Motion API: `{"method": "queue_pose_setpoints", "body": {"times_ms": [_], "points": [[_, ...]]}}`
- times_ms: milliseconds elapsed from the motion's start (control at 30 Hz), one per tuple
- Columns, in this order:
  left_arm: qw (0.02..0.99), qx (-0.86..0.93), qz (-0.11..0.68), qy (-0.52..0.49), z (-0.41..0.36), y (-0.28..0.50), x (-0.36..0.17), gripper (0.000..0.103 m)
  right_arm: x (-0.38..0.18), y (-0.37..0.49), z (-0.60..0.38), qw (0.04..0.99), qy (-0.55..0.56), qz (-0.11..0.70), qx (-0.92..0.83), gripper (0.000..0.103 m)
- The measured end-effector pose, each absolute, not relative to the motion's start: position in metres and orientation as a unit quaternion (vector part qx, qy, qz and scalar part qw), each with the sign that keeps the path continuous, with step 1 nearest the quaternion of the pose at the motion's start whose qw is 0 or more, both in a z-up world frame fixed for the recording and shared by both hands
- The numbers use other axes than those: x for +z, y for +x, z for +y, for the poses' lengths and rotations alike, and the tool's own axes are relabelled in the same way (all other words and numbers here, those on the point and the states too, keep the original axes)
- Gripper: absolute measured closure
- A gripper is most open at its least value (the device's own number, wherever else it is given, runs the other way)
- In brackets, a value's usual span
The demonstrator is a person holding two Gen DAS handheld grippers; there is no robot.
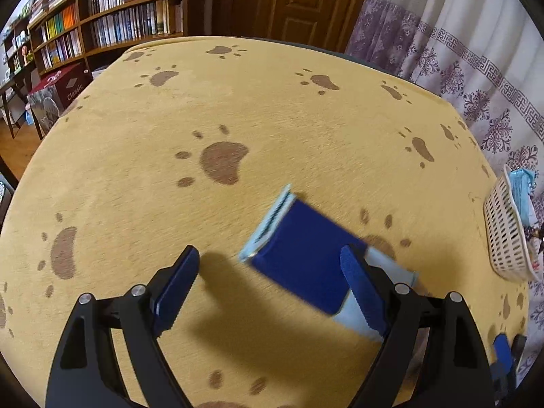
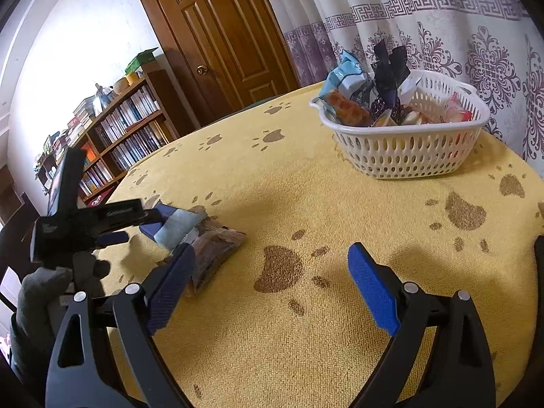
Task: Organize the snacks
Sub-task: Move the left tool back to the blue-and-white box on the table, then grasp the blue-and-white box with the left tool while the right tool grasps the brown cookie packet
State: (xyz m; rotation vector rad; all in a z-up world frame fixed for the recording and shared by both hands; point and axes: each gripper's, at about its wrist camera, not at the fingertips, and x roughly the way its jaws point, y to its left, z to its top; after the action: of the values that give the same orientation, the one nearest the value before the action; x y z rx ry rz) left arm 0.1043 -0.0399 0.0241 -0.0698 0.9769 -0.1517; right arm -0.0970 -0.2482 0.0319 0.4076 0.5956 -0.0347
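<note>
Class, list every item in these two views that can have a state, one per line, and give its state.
Left gripper: open, above the blue packet, nothing gripped.
Right gripper: open, empty, over bare cloth.
Blue packet: lying flat on the cloth, outside the basket.
Brown packet: lying on the cloth beside the blue packet.
Basket: upright, filled with snacks.
Door: shut.

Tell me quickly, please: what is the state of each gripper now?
Left gripper: open, fingers not gripping the blue snack packet below it.
Right gripper: open, holding nothing, over the bare yellow tablecloth.
</note>
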Motion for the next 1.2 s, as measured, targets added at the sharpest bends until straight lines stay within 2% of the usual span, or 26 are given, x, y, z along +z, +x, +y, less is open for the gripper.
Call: {"method": "queue_pose_setpoints", "body": {"times_ms": [167, 333, 667, 1200], "points": [[0.877, -0.064, 0.472, -0.062, -0.028, 0.104, 0.024, 0.018, 0.032, -0.096, -0.246, 0.936, 0.193, 0.295, -0.022, 0.011], [0.876, -0.075, 0.471, -0.077, -0.048, 0.107, 0.027, 0.018, 0.032, -0.095, -0.246, 0.936, 0.190, 0.296, -0.029, 0.011], [0.885, -0.038, 0.463, -0.024, -0.082, 0.117, 0.018, 0.014, 0.032, -0.094, -0.244, 0.936, 0.184, 0.298, -0.032, 0.011], [0.887, -0.055, 0.457, -0.030, -0.009, 0.076, 0.018, 0.014, 0.033, -0.080, -0.229, 0.928, 0.164, 0.334, 0.003, 0.011]]}}
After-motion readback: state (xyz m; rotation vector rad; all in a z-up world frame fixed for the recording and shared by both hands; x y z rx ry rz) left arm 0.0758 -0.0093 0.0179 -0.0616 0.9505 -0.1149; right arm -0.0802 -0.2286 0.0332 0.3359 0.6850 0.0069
